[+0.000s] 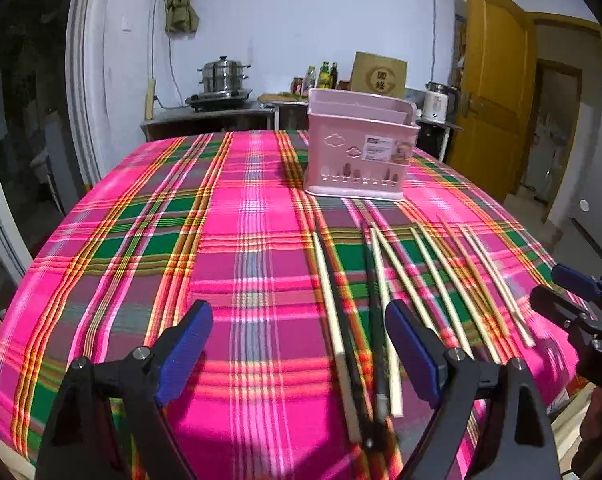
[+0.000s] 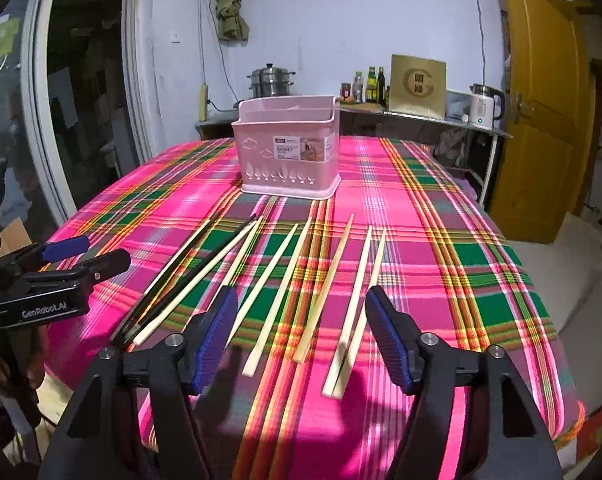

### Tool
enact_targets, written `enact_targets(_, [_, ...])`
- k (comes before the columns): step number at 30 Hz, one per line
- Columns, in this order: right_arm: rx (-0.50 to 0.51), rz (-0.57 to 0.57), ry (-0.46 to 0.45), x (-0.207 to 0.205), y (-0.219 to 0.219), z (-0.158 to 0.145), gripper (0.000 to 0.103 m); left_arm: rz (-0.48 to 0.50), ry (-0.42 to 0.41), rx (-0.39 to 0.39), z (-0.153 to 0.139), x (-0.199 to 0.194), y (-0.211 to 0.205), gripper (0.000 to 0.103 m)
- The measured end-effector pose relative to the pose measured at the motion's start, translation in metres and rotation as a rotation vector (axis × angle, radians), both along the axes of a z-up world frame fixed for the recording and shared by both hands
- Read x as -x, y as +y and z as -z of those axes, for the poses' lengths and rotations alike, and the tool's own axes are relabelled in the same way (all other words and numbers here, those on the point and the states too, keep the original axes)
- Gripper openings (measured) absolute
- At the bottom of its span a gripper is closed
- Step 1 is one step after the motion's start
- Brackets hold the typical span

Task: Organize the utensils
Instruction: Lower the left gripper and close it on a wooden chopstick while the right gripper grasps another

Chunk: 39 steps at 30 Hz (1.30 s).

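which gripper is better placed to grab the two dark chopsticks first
Left. The dark chopsticks lie between the open left gripper fingers, near its right pad. The right gripper, also open, frames light chopsticks farther right.

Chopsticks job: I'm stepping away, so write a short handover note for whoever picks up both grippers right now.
Left gripper: open, empty, low over the near edge of the tablecloth, dark chopsticks between its fingers.
Right gripper: open, empty, above the pale chopsticks.
Basket: upright at the far side of the table; its inside isn't visible.
Done: nothing picked up yet; all visible chopsticks lie loose in a fan on the cloth.
Left: grasp the chopsticks and put them in the basket.
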State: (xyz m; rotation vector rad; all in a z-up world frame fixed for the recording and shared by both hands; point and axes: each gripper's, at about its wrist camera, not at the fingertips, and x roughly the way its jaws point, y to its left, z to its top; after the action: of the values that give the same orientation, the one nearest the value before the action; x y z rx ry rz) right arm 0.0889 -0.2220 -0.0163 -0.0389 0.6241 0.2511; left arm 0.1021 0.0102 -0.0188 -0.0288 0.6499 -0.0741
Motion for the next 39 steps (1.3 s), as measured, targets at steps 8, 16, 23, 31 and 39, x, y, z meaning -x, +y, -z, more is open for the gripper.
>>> enact_targets(8, [-0.011, -0.001, 0.071, -0.042, 0.003, 0.002, 0.04, 0.027, 0.12, 0.001, 0.007, -0.053, 0.005, 0.084])
enact_targets(16, [-0.011, -0.015, 0.157, -0.079, 0.01, 0.012, 0.025, 0.126, 0.187, 0.028, 0.009, -0.073, -0.011, 0.069])
enact_targets(23, [0.01, -0.032, 0.211, -0.101, 0.017, 0.022, 0.023, 0.138, 0.226, -0.011, 0.017, -0.092, -0.017, 0.052])
enact_targets(31, [0.018, -0.033, 0.245, -0.112, 0.018, 0.032, 0.022, 0.089, 0.241, 0.009, 0.022, -0.105, 0.001, 0.048])
enact_targets(39, [0.029, -0.034, 0.263, -0.119, 0.021, 0.034, 0.022, 0.088, 0.262, 0.005, 0.025, -0.113, 0.001, 0.049])
